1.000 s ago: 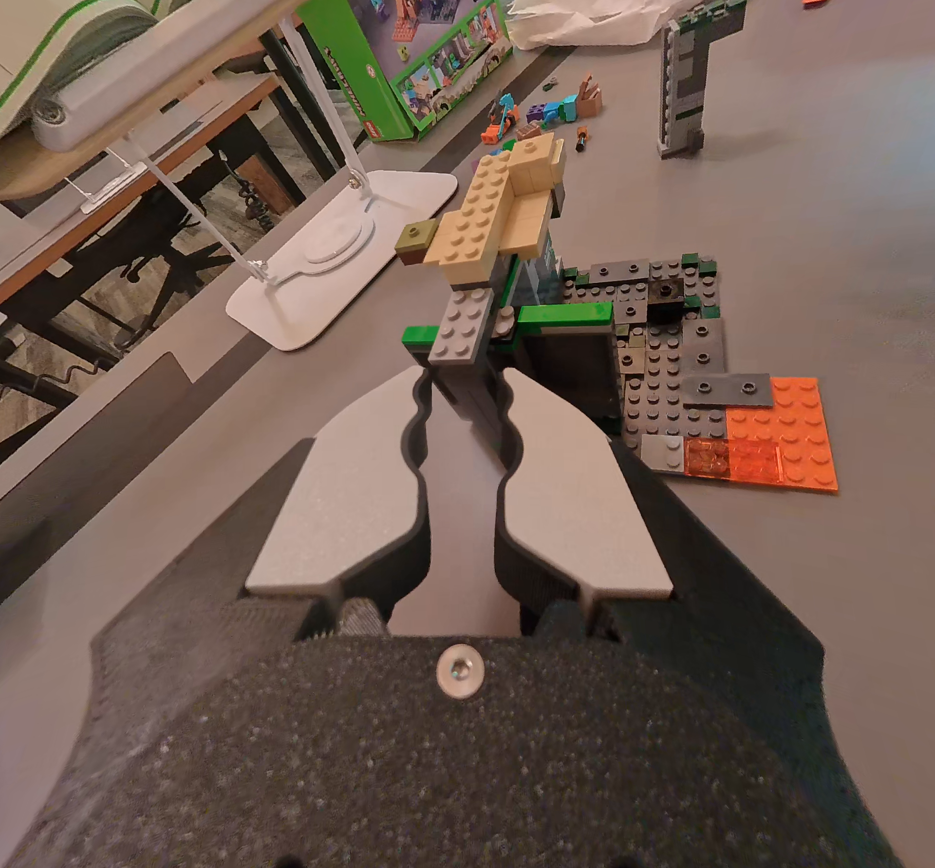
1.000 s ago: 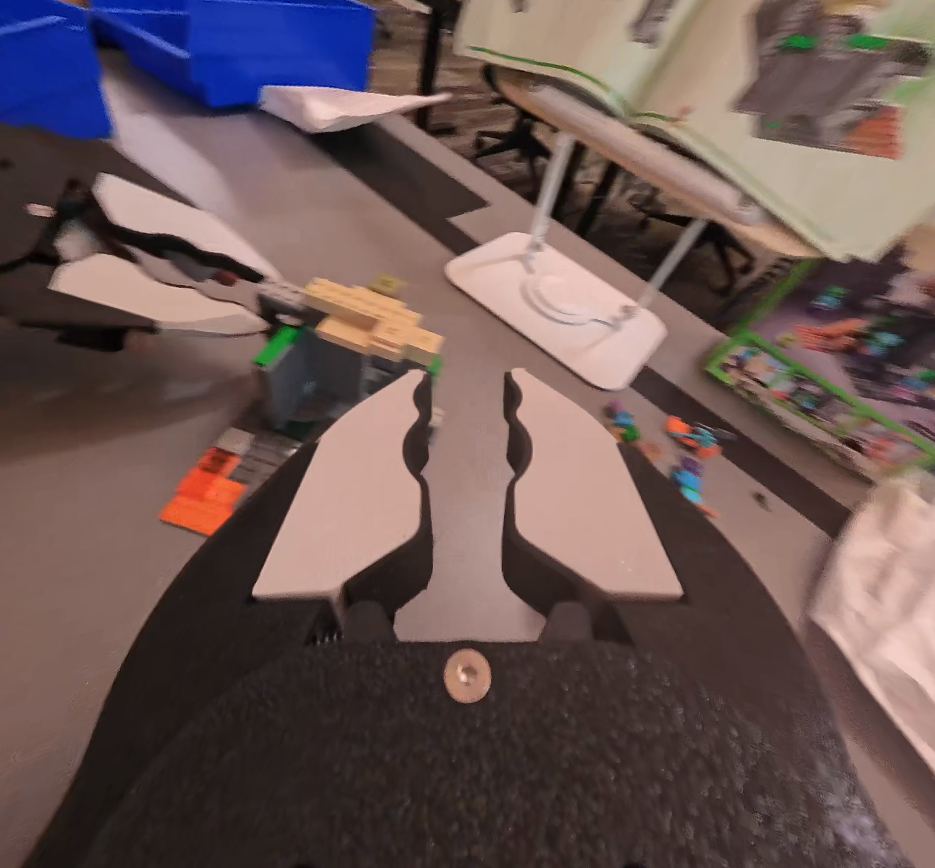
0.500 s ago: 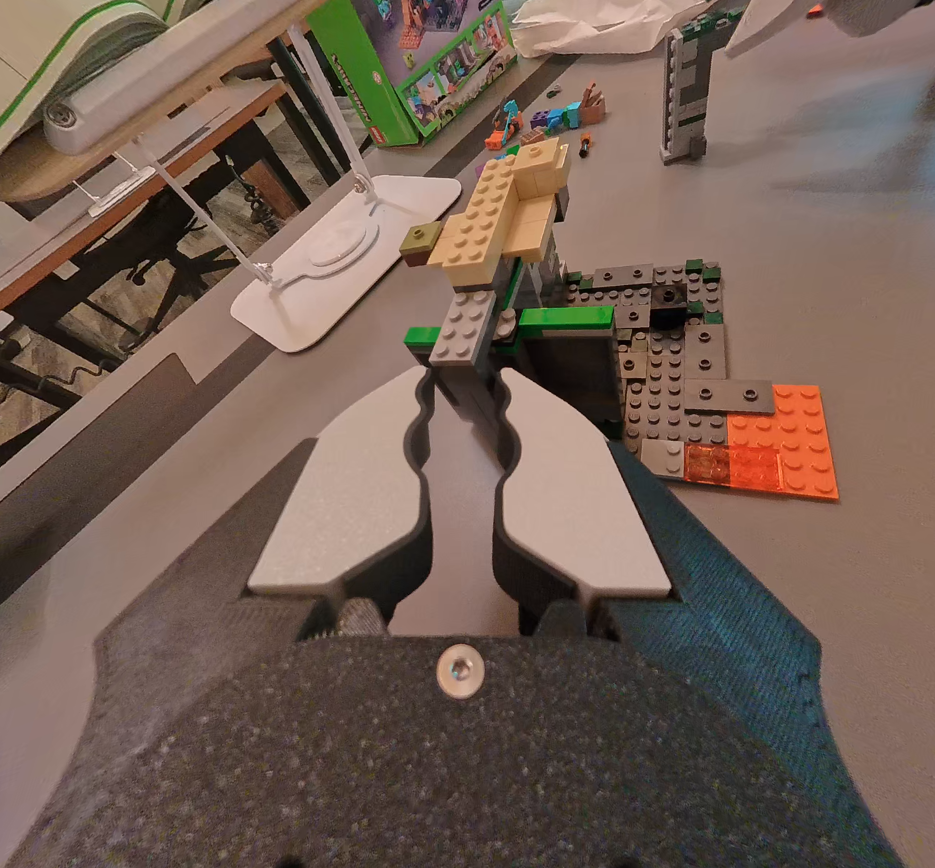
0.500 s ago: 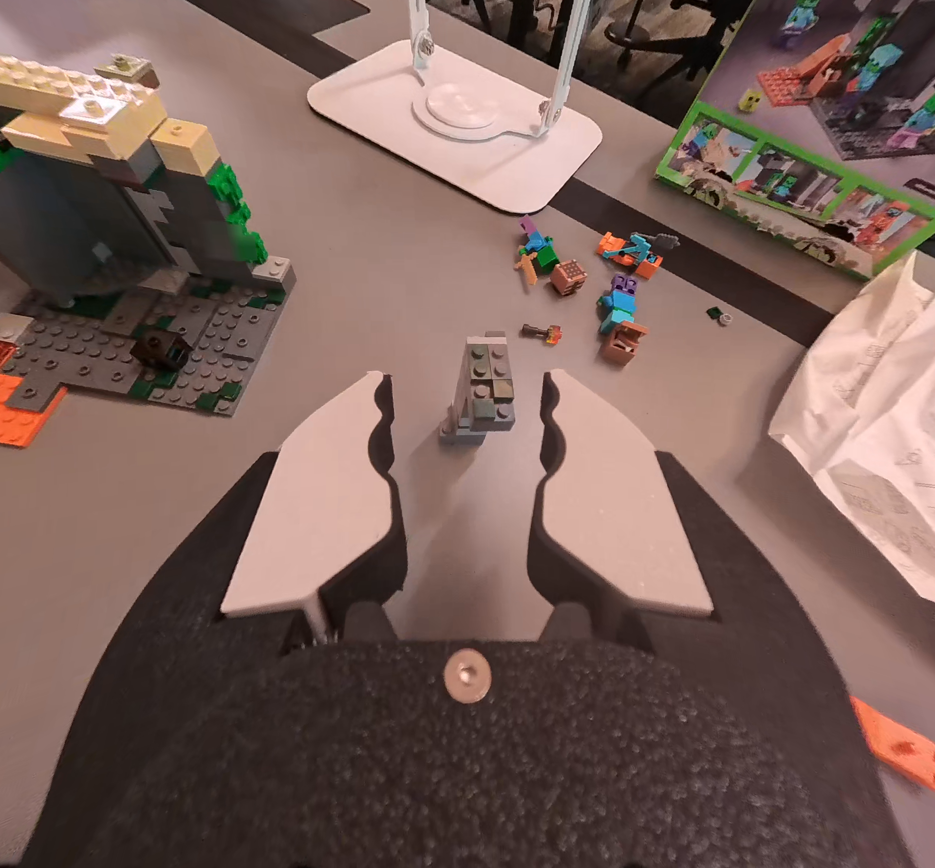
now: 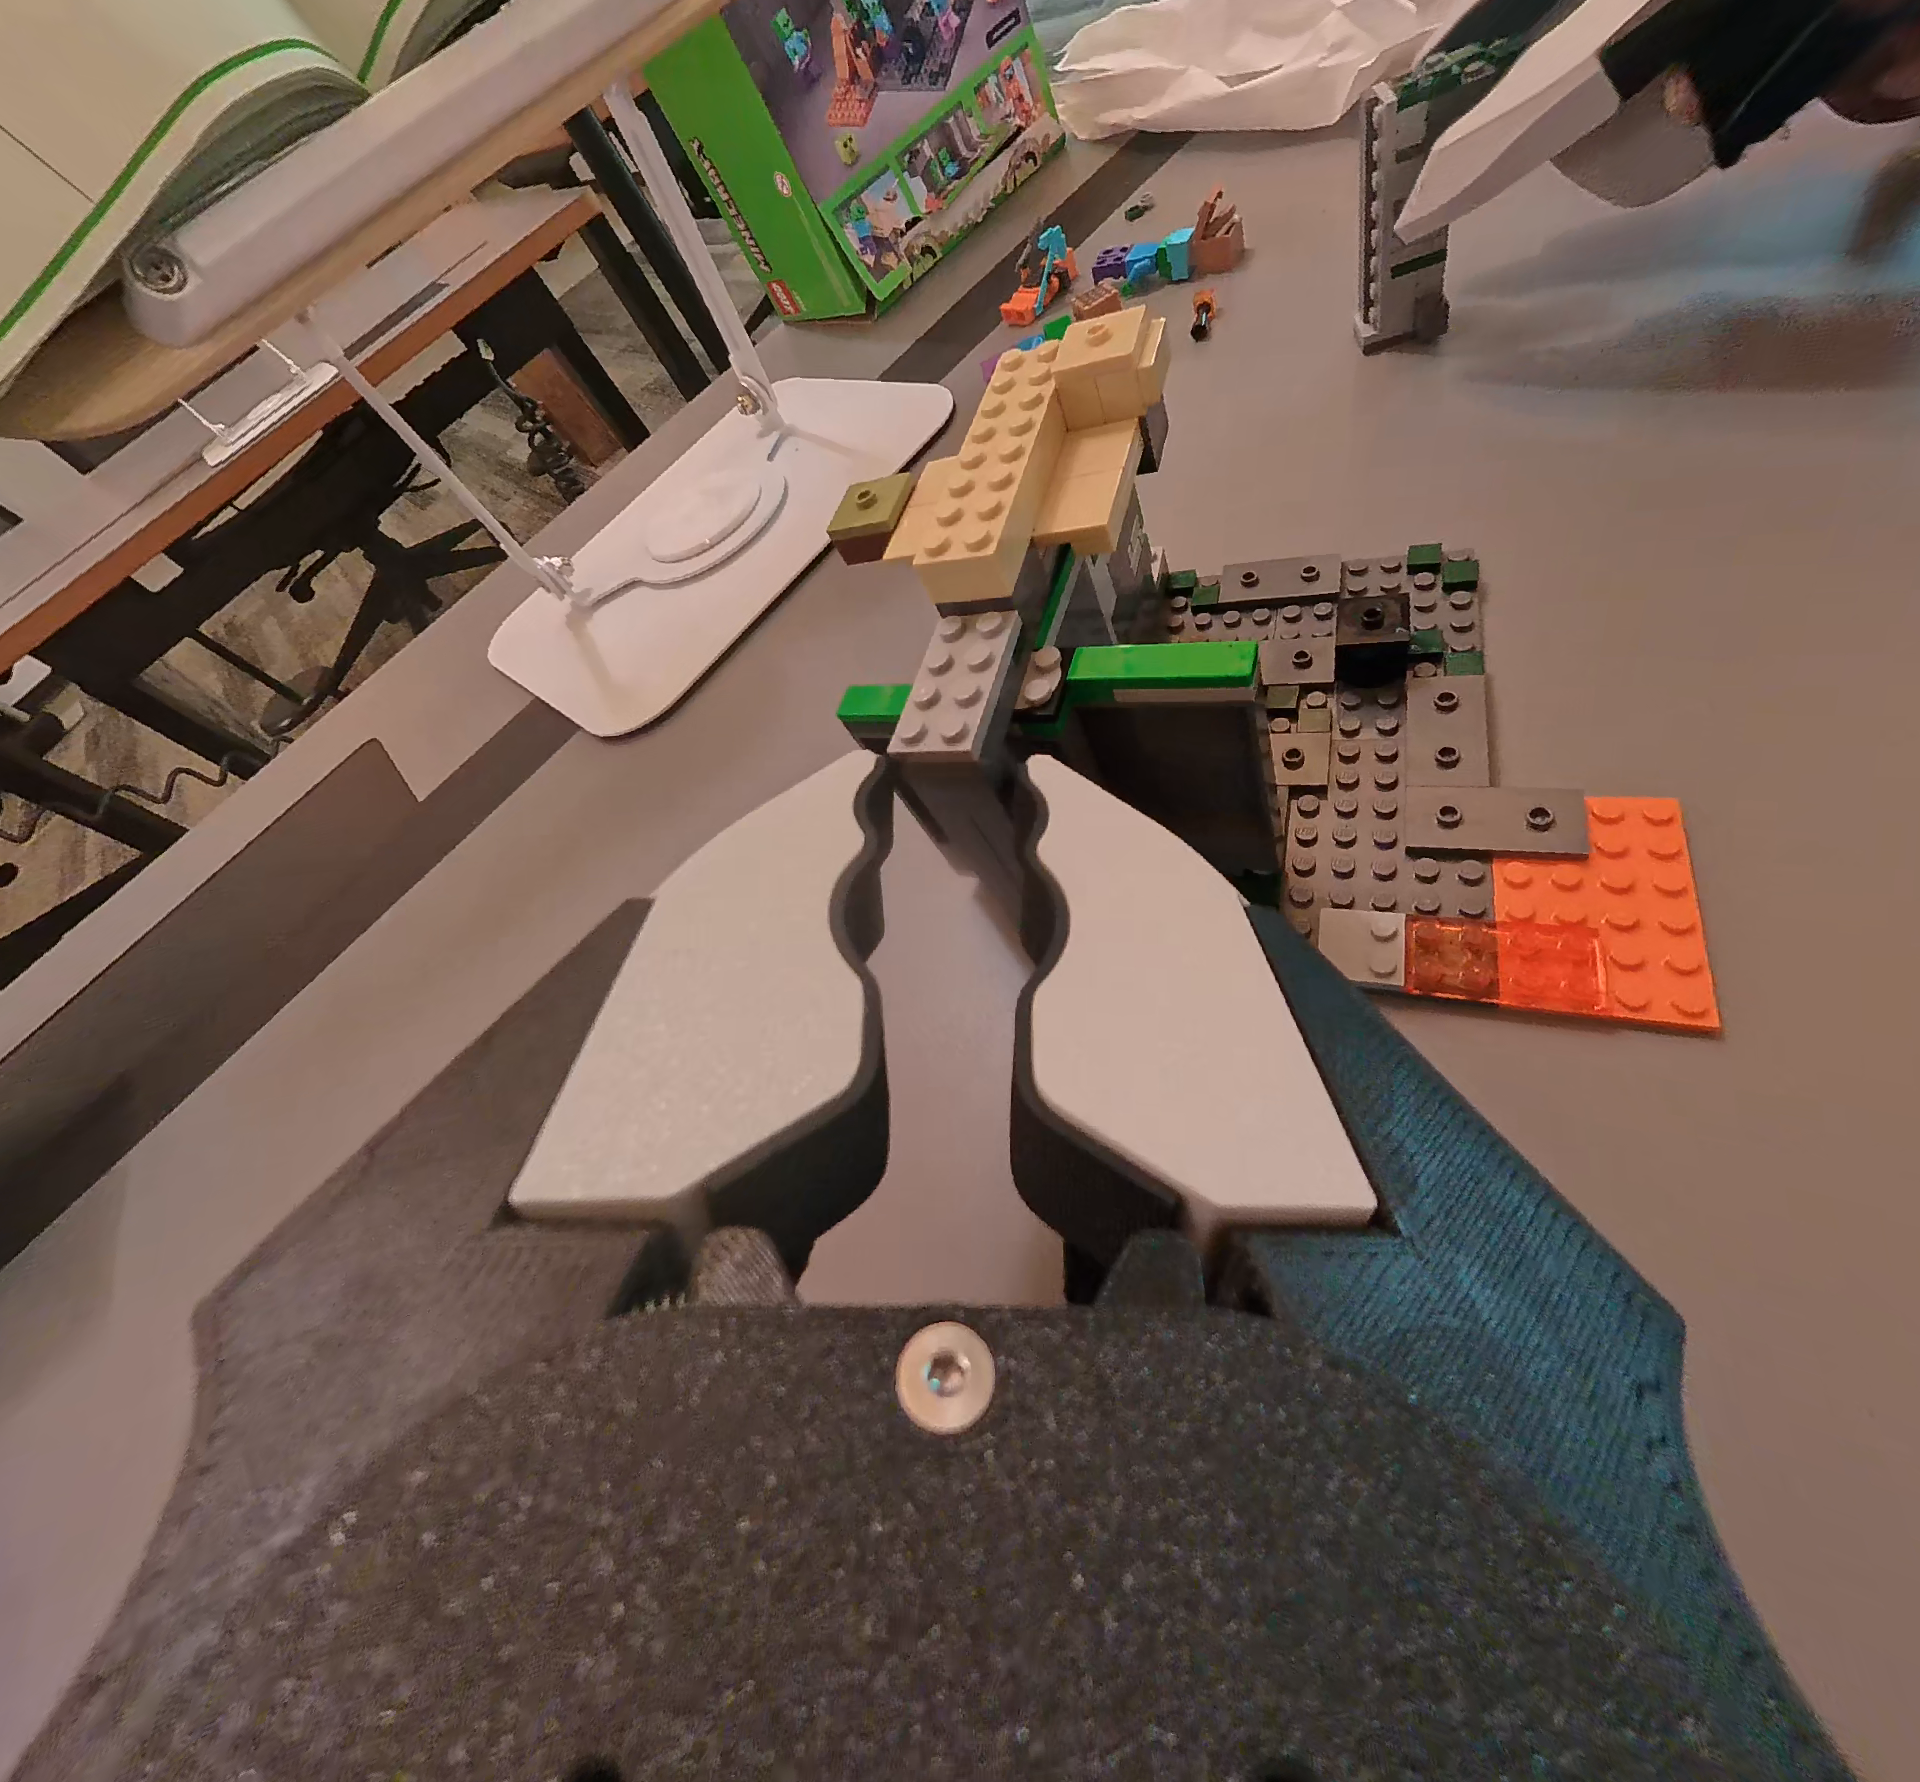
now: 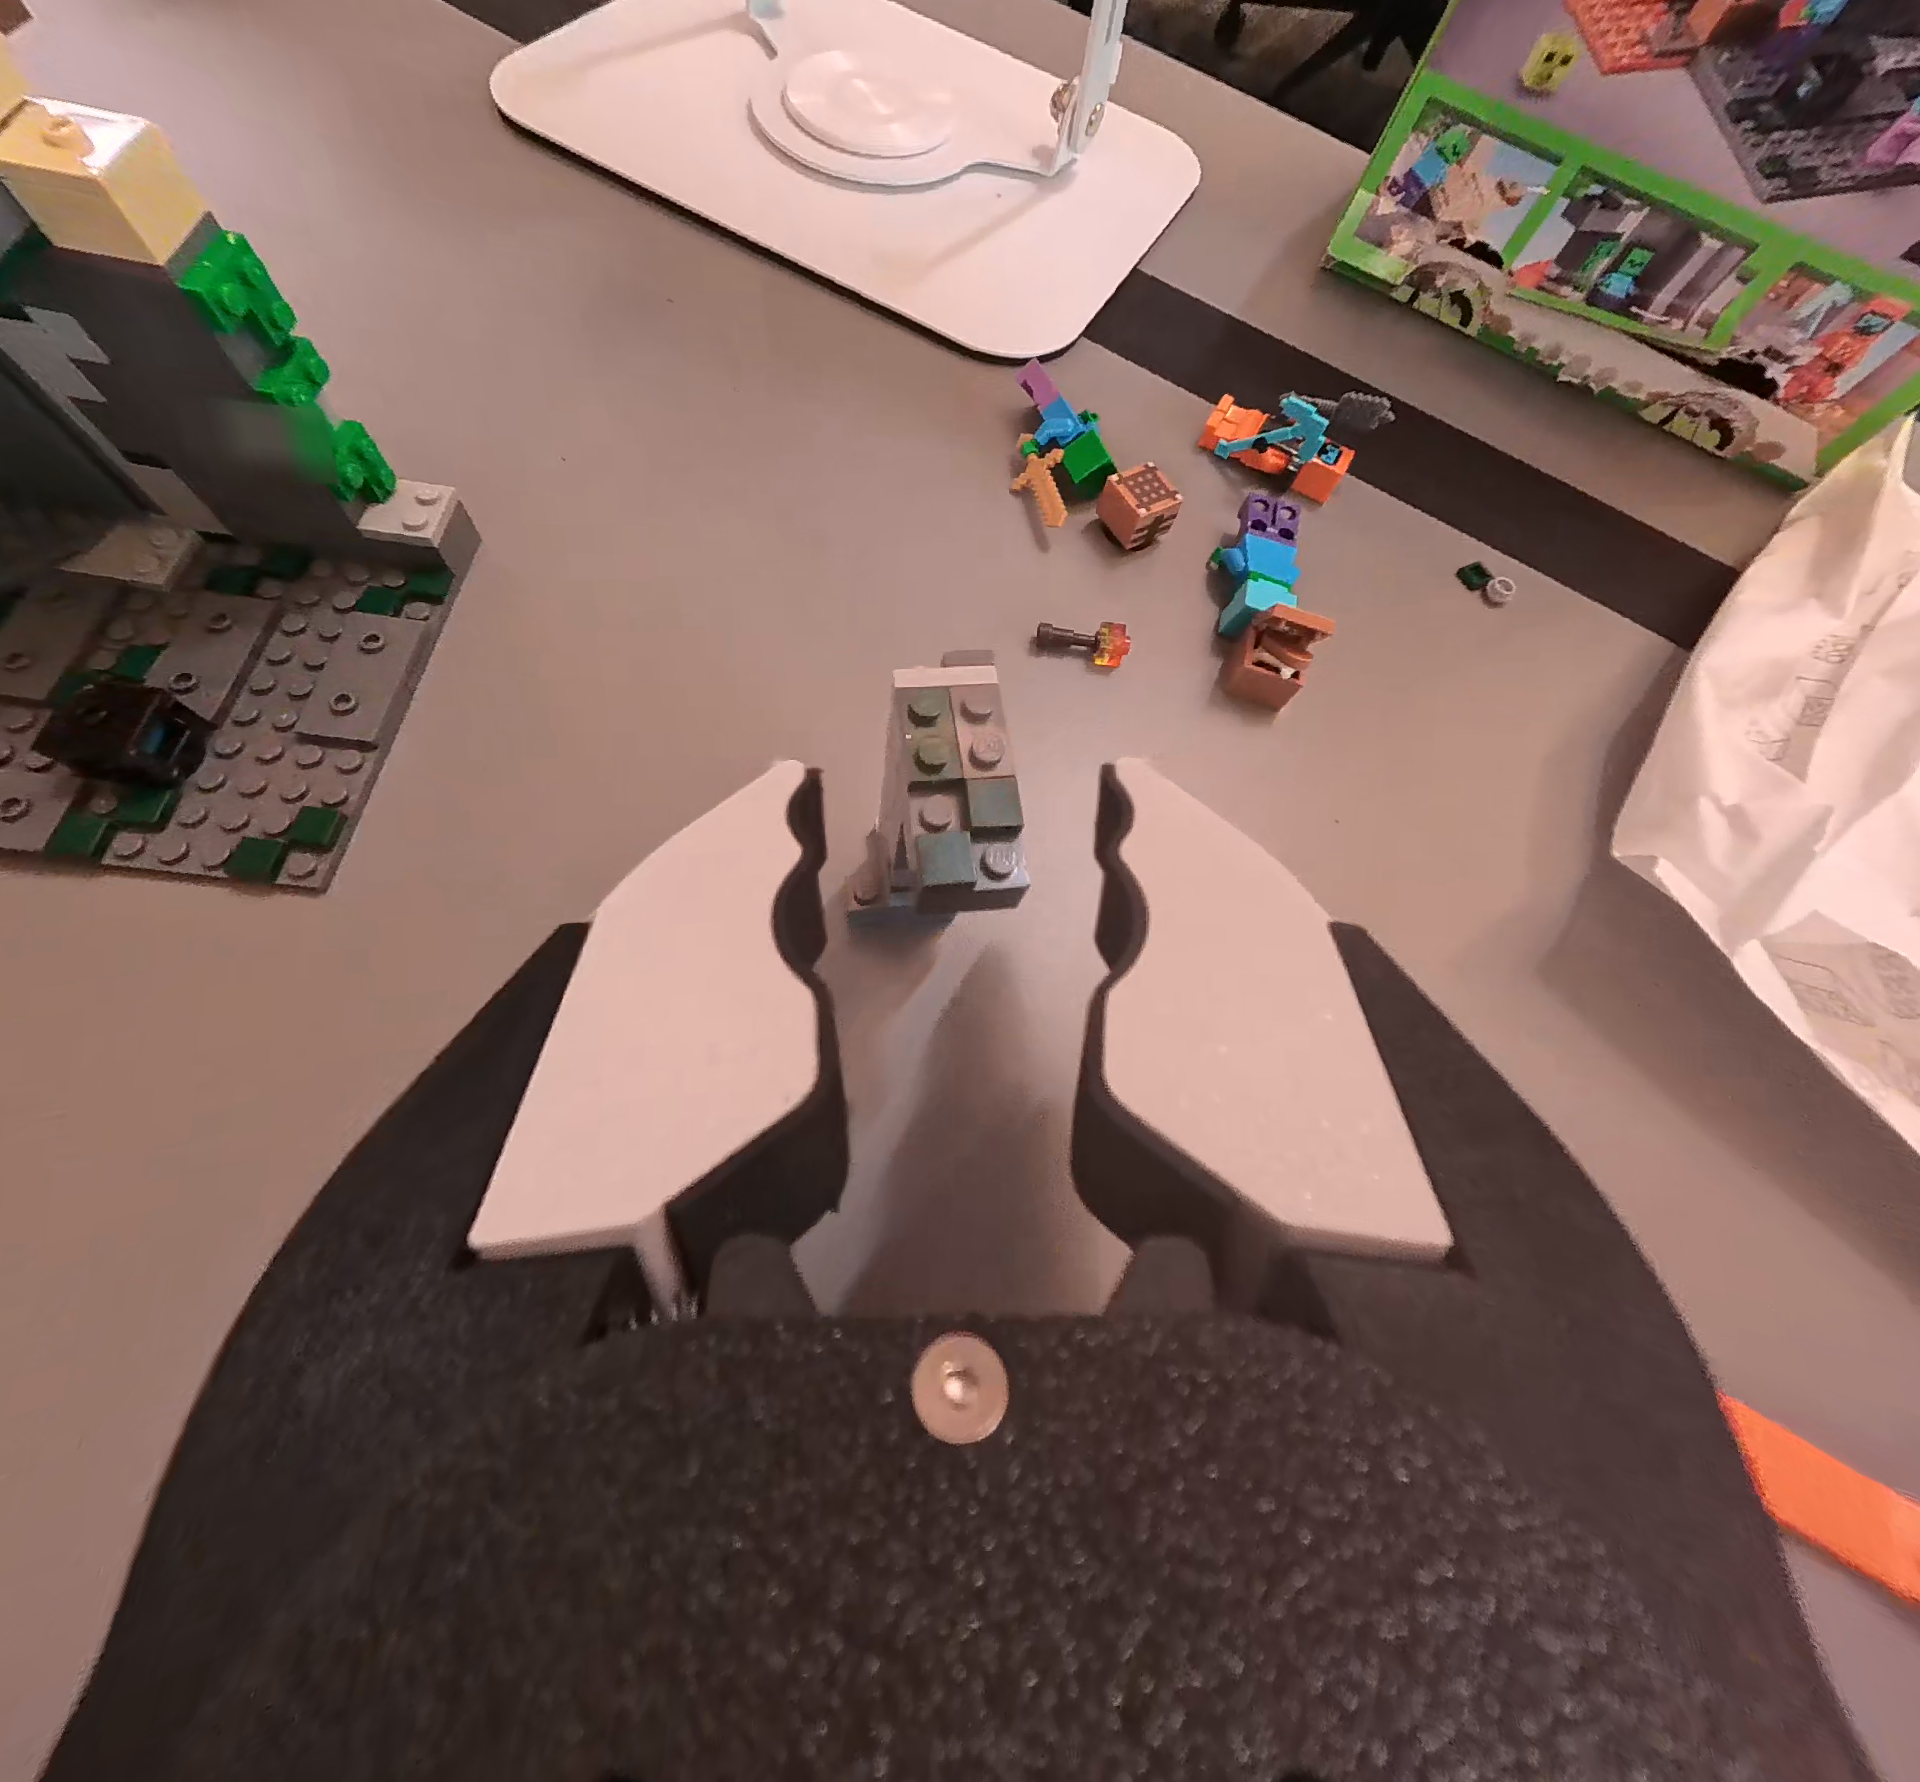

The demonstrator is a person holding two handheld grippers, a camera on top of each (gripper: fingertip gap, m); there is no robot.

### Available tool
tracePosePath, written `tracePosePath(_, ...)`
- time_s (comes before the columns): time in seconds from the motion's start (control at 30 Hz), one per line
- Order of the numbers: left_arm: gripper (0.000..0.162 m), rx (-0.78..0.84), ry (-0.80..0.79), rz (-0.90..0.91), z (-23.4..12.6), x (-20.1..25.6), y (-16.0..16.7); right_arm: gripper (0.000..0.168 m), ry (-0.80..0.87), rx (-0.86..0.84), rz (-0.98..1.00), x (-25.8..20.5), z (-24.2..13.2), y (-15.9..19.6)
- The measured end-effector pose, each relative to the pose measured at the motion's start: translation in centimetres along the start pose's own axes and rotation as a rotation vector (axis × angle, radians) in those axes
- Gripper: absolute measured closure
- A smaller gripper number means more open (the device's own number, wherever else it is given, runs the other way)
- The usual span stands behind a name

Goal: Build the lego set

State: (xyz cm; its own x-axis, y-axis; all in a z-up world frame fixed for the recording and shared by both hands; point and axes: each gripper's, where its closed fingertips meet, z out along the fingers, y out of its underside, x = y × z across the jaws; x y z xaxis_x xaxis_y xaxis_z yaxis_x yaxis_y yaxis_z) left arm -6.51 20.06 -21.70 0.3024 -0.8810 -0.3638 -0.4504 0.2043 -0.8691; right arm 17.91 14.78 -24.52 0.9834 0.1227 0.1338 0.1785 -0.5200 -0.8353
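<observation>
The left gripper (image 5: 954, 776) was clamped on the grey wall of the main lego build (image 5: 1039, 610), its two fingers pressed against the wall's sides just under a grey studded plate (image 5: 961, 683). At twelve o'clock from the fingertips rose the tan roof (image 5: 1029, 475), with a small olive brick (image 5: 871, 511) sticking out at its nine o'clock side. The grey baseplate (image 5: 1351, 766) spread toward three o'clock, ending in an orange plate (image 5: 1621, 901) flat on the grey table (image 5: 1662, 527). At ten o'clock stood a white stand base (image 5: 717, 548), and beyond it the green set box (image 5: 894, 101).

The right gripper (image 6: 956, 776) hung with its jaws wide apart, straddling the top of a tall grey lego pillar (image 6: 951, 787) that stood upright on the table; neither finger touched it. From the pillar, the main build lay at nine o'clock, loose minifigure parts (image 6: 1262, 579) at two o'clock, and a small torch piece (image 6: 1083, 638) at one o'clock. White paper bags (image 6: 1808, 776) lay at three o'clock, and an orange brick separator (image 6: 1829, 1514) at five o'clock by the gripper body.
</observation>
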Motion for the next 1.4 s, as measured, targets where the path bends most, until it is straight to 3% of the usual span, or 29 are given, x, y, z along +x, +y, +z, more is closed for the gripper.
tracePosePath(0.2,0.14,0.0,0.0,0.002,0.0,0.0,0.0,0.144,0.006,-0.01,-0.009,-0.1,0.3,0.3)
tracePosePath(0.63,0.14,0.011,-0.009,0.005,-0.3,-0.2,-0.3,0.145,0.007,0.018,-0.01,-0.5,-0.2,-0.3)
tracePosePath(1.4,0.14,0.011,-0.002,0.002,-0.2,-0.2,-0.2,0.145,-0.091,0.09,-0.095,-5.4,-1.4,-2.9)
